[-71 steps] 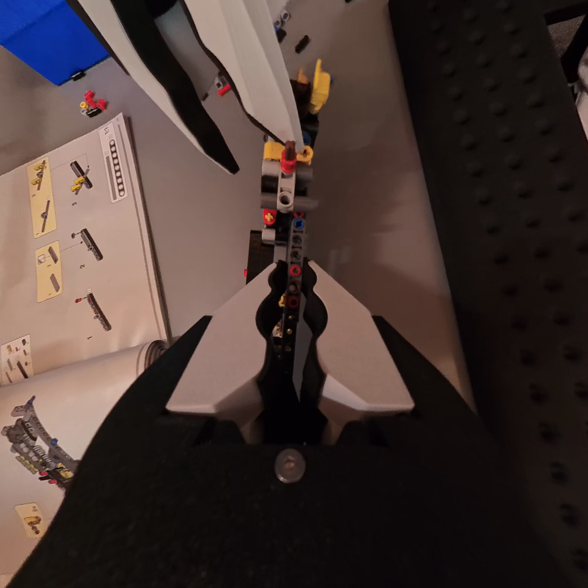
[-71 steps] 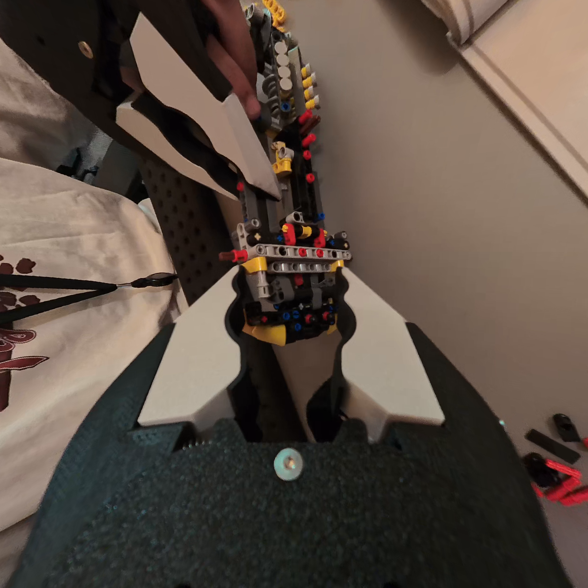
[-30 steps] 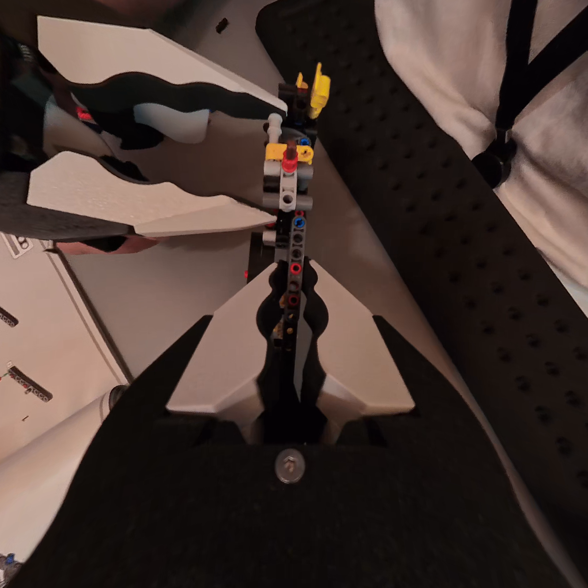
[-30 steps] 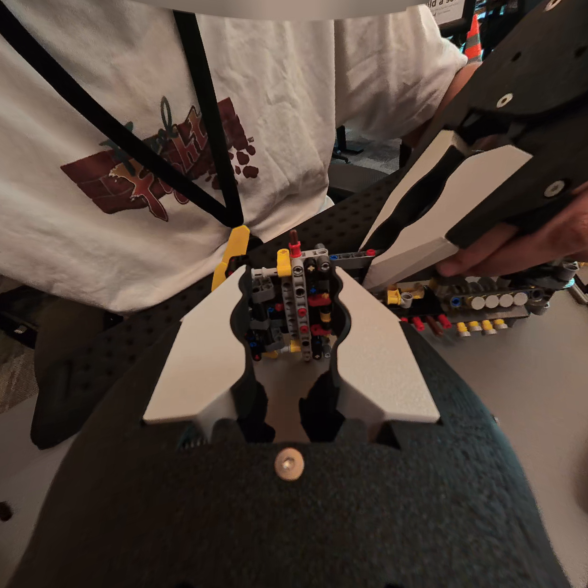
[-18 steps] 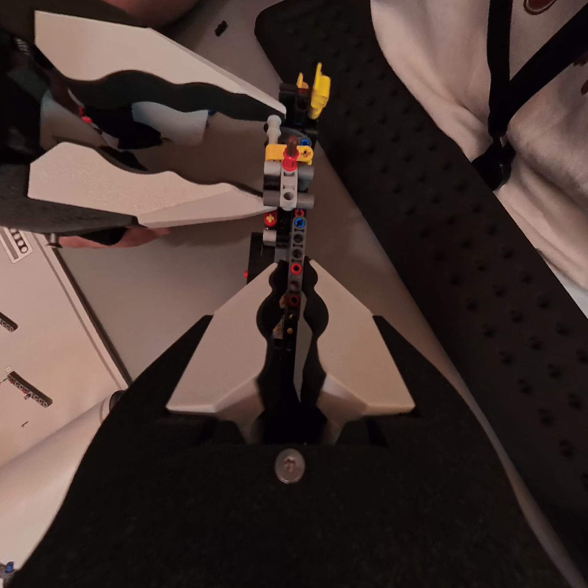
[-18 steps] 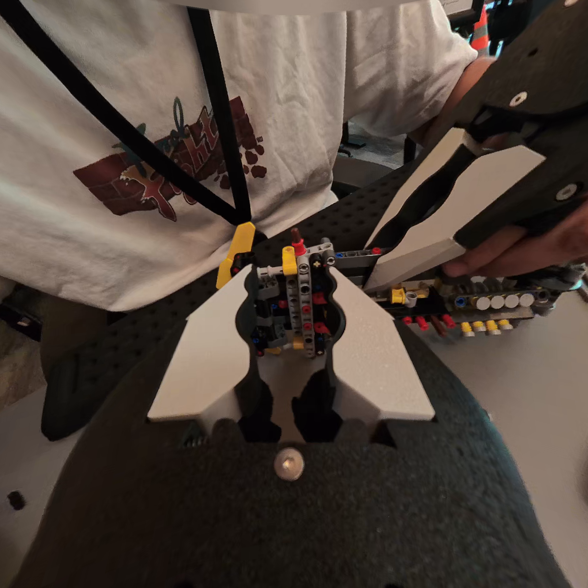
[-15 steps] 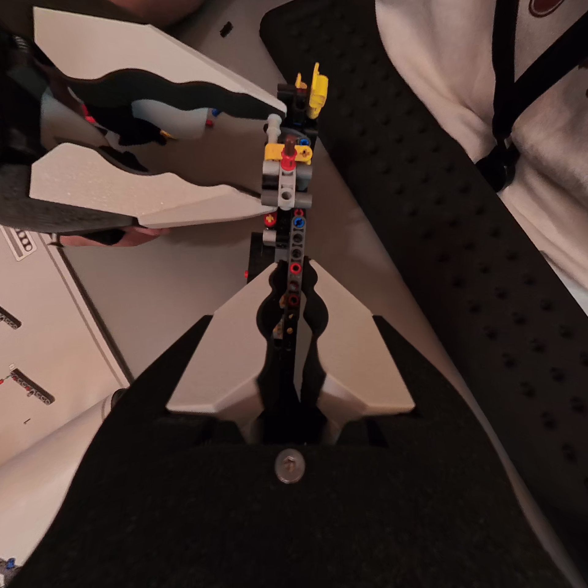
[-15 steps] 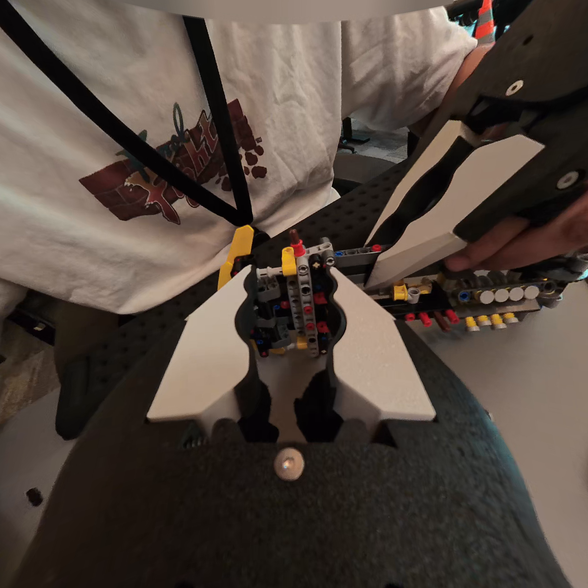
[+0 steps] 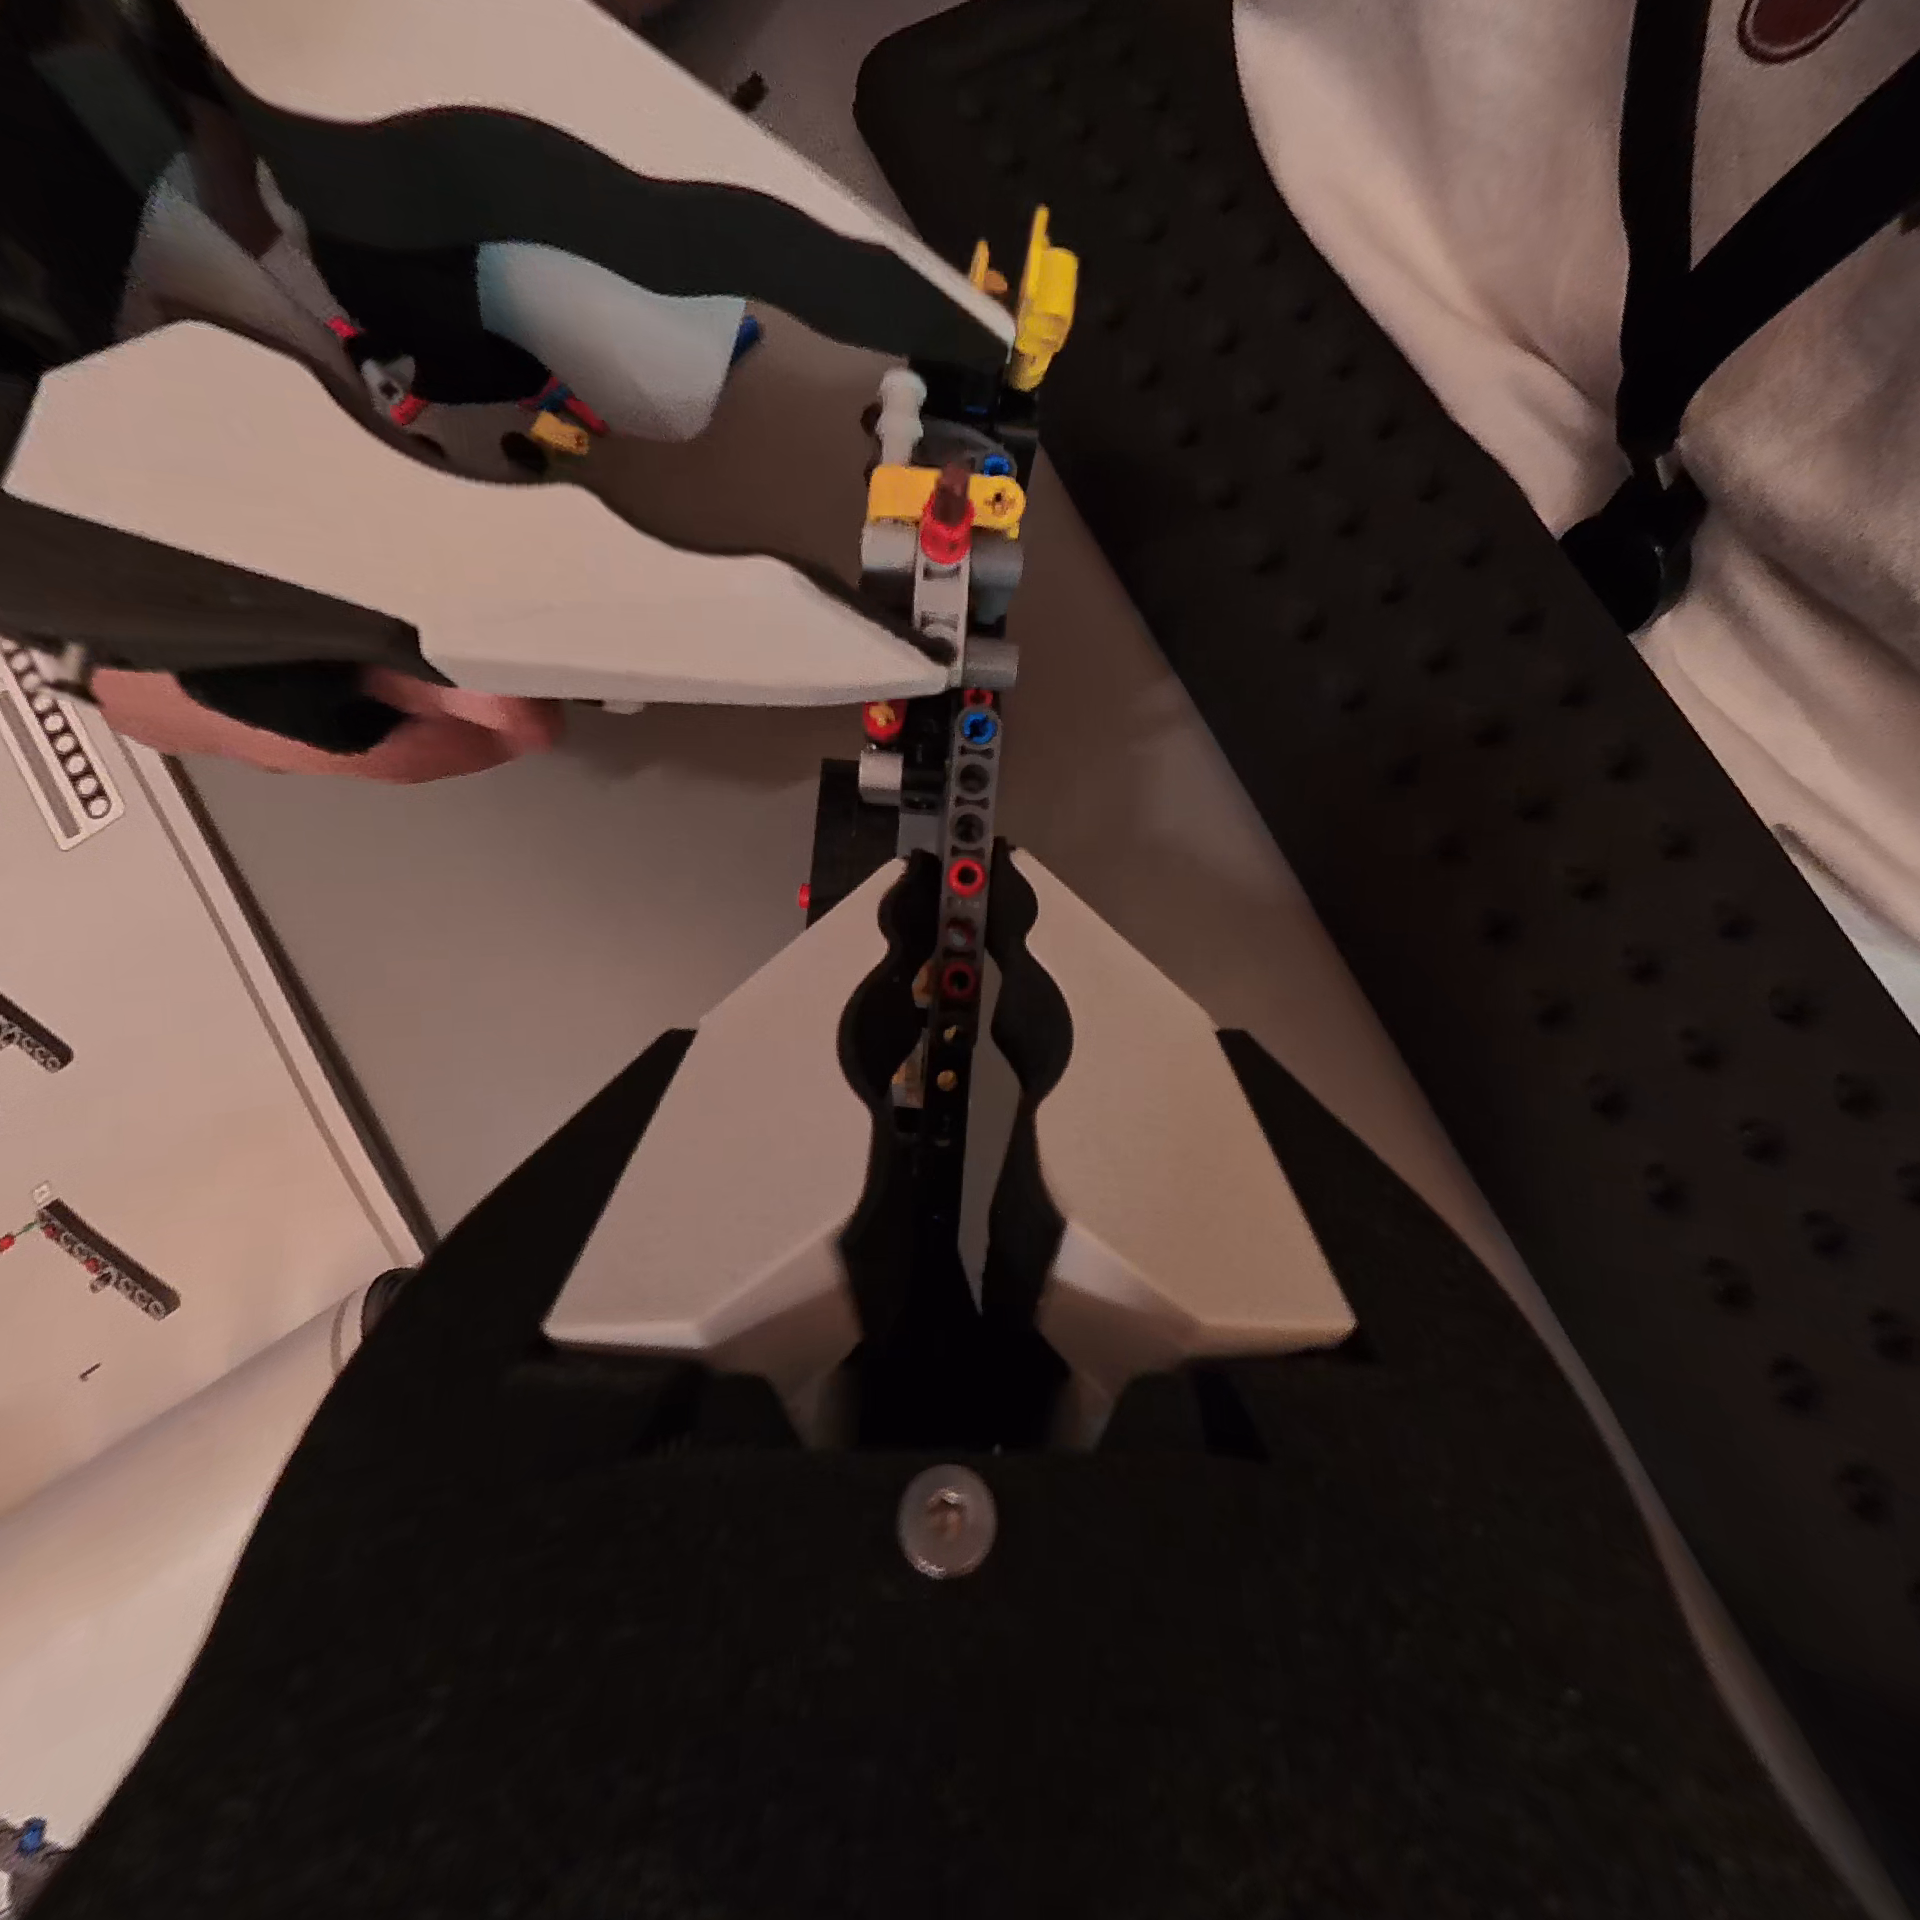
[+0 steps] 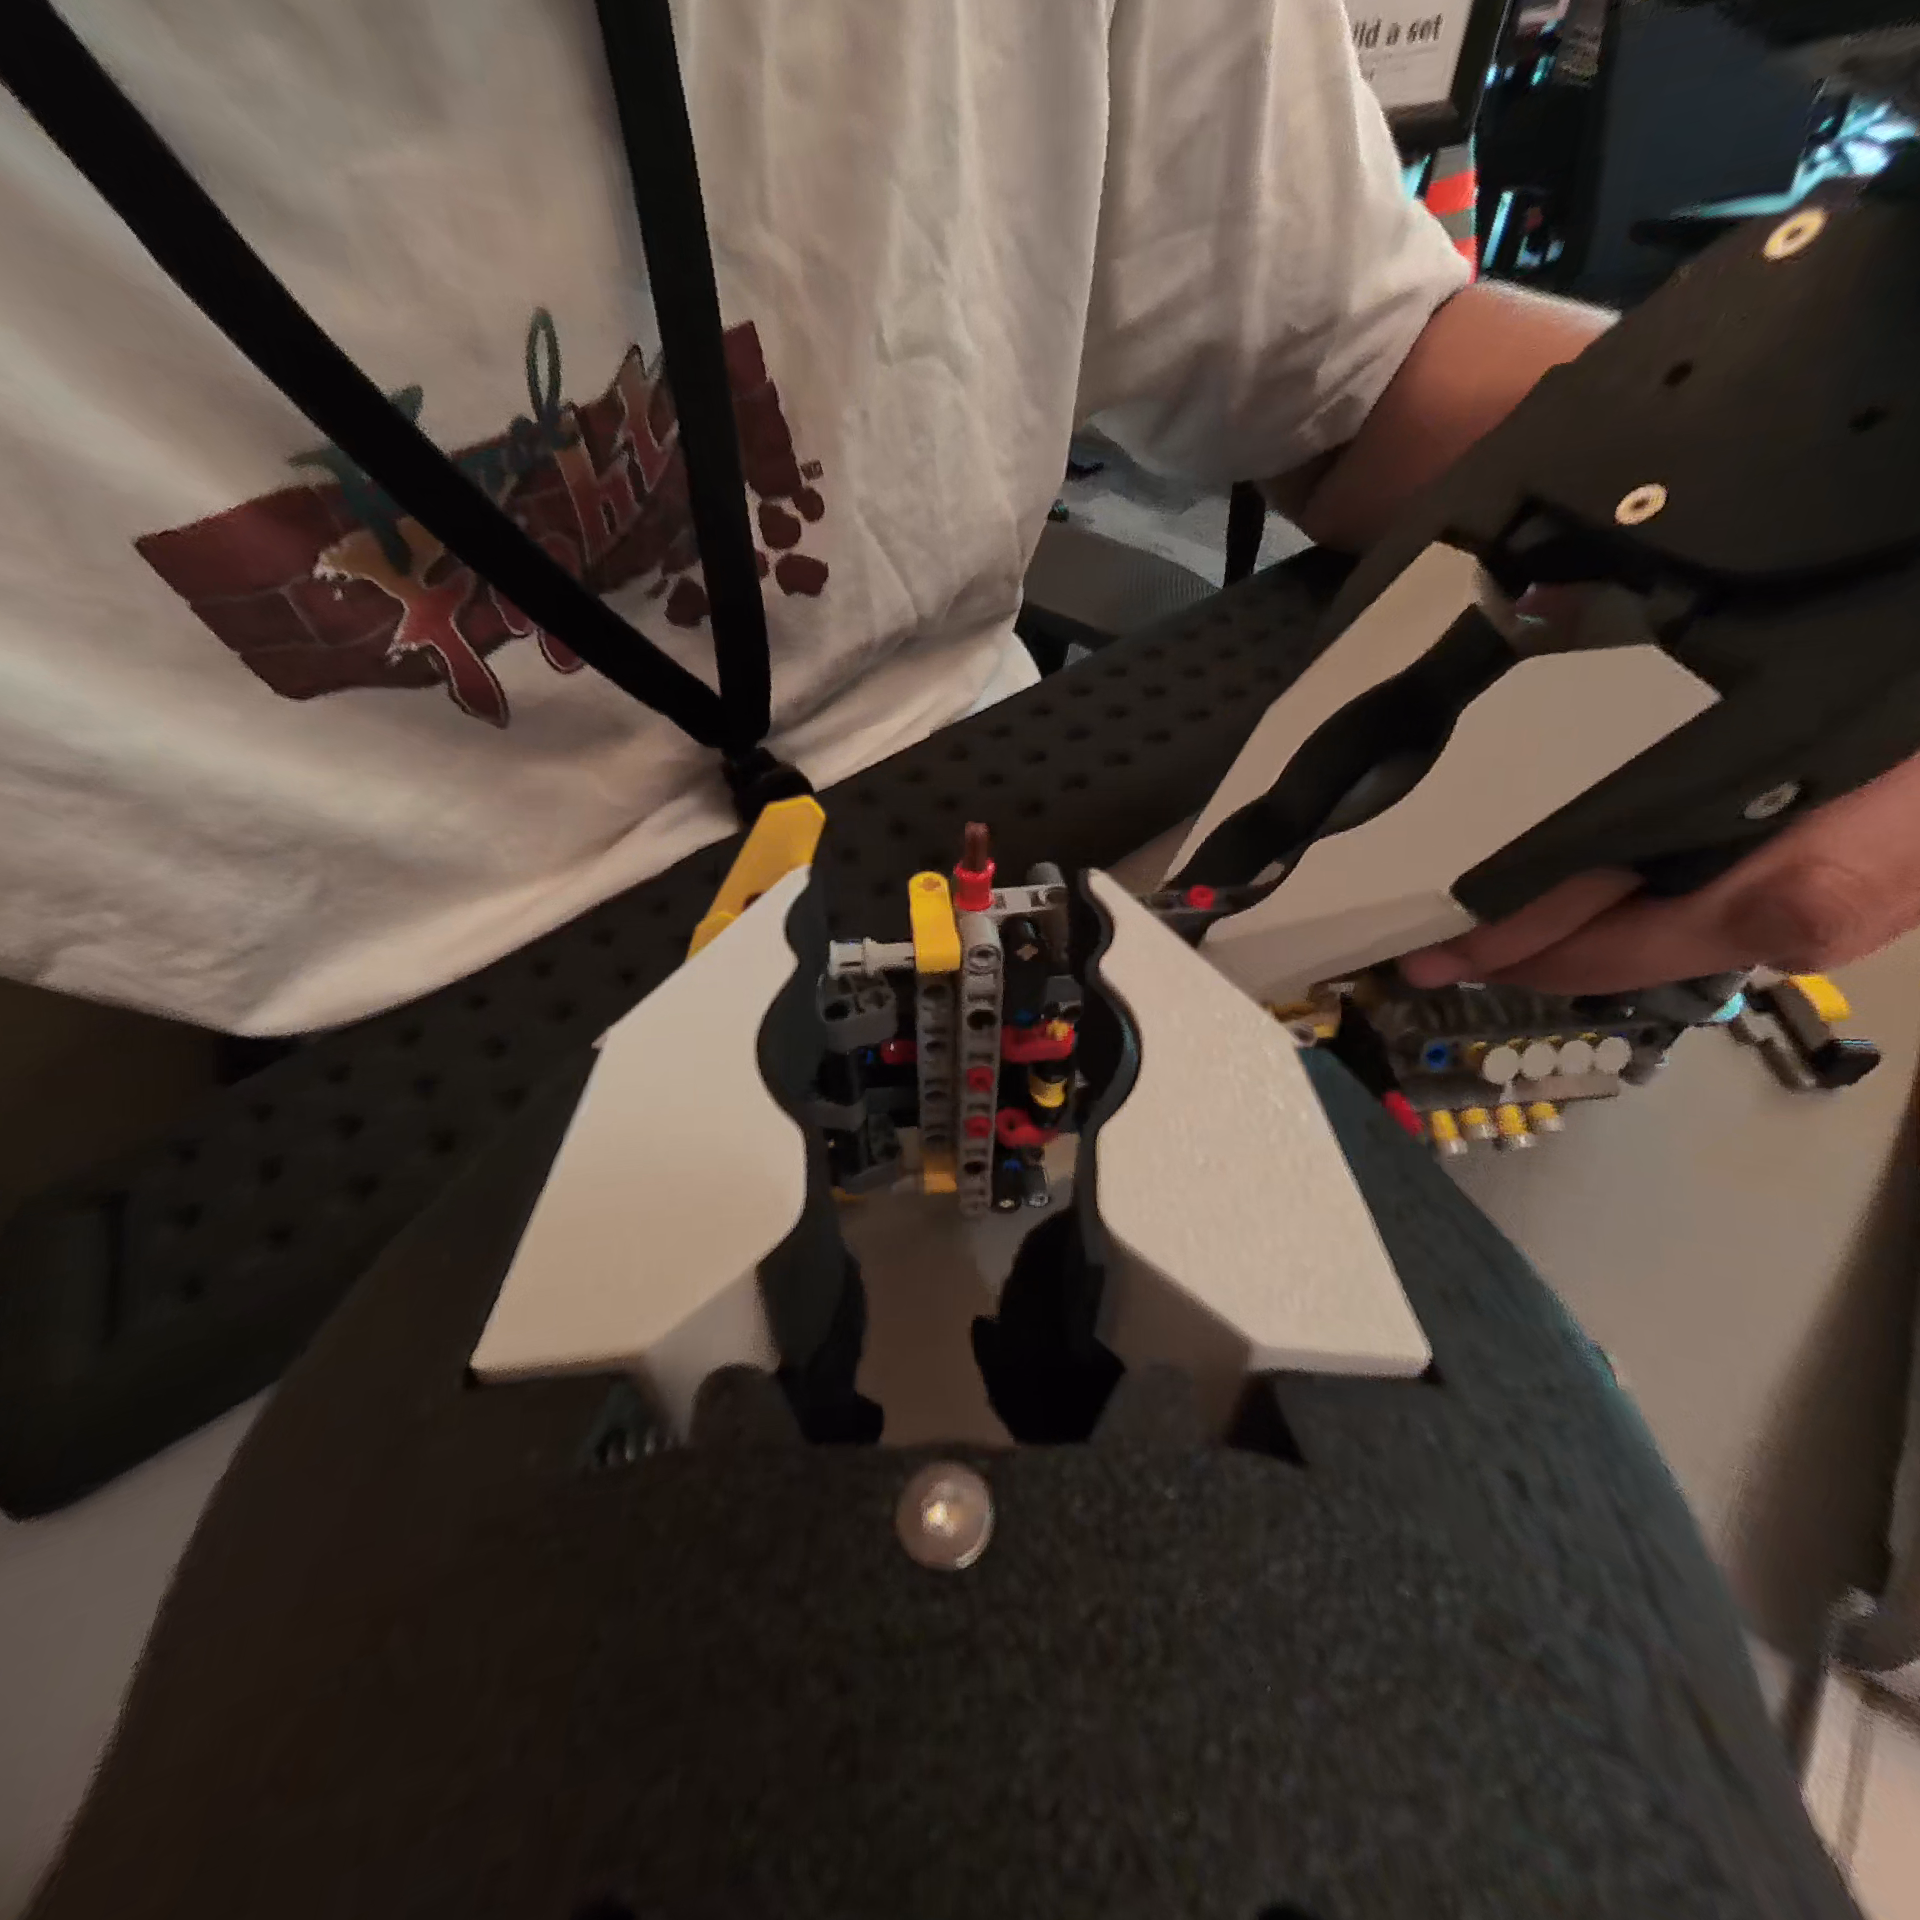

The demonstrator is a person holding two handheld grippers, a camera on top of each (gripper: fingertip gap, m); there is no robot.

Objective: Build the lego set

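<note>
A lego assembly (image 9: 940,582) of grey, black, yellow and red beams is held over the grey table. My left gripper (image 9: 961,862) is shut on its long dark grey beam (image 9: 966,800). In the right wrist view my right gripper (image 10: 945,894) has its jaws closed around the assembly's front end (image 10: 977,1049), one finger on each side. That gripper (image 9: 977,499) comes in from the left in the left wrist view. The left gripper (image 10: 1195,904) shows at the right of the right wrist view, with a hand under it. The assembly's far part with white cylinders (image 10: 1538,1060) lies beyond it.
An open instruction booklet (image 9: 156,1039) lies at the left. A black perforated mat (image 9: 1455,727) runs along the table's edge, with a person in a white shirt (image 10: 935,312) behind it. Several loose pieces (image 9: 561,436) lie behind the right gripper. Across from one pair of fingers to the other is roughly 7 cm.
The right gripper has swung round the assembly to face the person and narrowed onto its front end. The left gripper has kept its hold while the assembly turned.
</note>
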